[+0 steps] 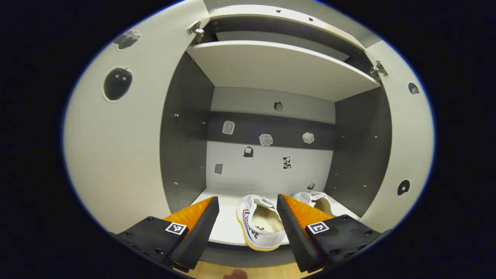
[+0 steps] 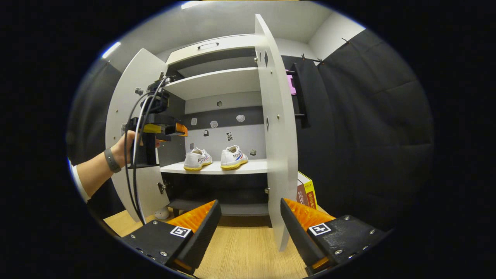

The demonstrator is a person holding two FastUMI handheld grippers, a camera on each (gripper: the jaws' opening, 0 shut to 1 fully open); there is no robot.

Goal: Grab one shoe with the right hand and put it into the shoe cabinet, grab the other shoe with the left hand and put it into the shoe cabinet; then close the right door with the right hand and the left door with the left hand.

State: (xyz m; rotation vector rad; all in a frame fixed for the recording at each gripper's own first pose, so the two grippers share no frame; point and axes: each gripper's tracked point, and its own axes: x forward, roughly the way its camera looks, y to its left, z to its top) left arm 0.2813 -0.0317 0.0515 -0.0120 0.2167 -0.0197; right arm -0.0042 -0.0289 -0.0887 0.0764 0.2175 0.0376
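Both shoes (image 2: 197, 159) (image 2: 233, 157) stand side by side on the shoe cabinet's shelf (image 2: 217, 167), doors apparently both open. The left gripper (image 1: 248, 223) gapes empty before that shelf; the right gripper (image 2: 250, 228), spread wide and empty, hangs back from it.

Matt white cabinet (image 2: 217, 83), wood-grain floor (image 2: 248, 248), ribbed orange fingers (image 2: 193, 217)

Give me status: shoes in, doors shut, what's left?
Done: both shoes, the left shoe and the right shoe, sit side by side on the cabinet shelf. In hand: nothing; the left gripper and the right gripper are open and empty. Left: both doors. The right door and the left door stand wide open.
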